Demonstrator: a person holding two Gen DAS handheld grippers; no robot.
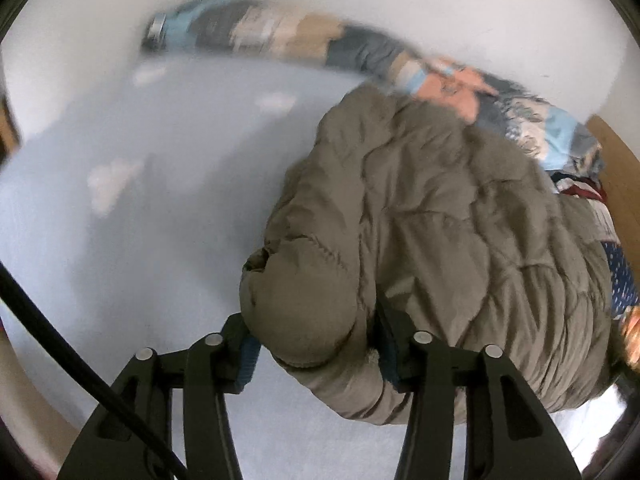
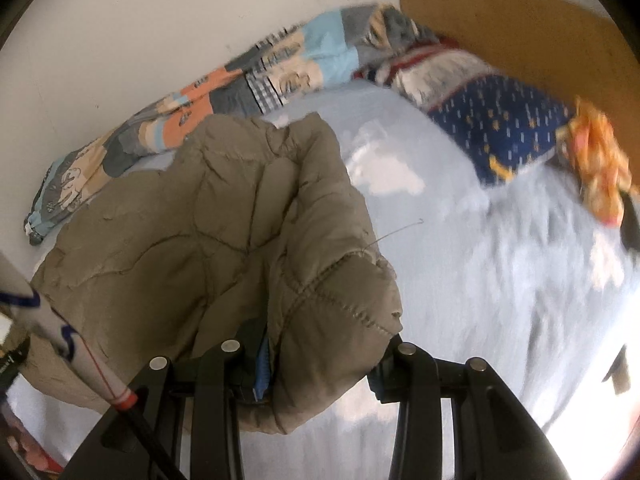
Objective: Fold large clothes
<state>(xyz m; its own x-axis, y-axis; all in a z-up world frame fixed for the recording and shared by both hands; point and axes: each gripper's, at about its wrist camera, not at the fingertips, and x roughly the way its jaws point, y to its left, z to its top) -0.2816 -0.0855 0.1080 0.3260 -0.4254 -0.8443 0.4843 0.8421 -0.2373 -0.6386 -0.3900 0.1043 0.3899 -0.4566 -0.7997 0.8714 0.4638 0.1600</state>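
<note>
Evidently the olive padded jacket point(image 1: 440, 216) fills the right and centre of the left wrist view, on the pale blue bedsheet point(image 1: 140, 240). Left gripper point(image 1: 316, 344) and right gripper point(image 2: 320, 356) each clamp a puffy edge, probably to carry one side over in a fold.

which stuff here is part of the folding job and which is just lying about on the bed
Part of the job:
- olive padded jacket
- left tongs, gripping the jacket
- right tongs, gripping the jacket

Just lying about:
- patchwork quilt by the wall
- navy patterned cloth
- orange fabric
</note>
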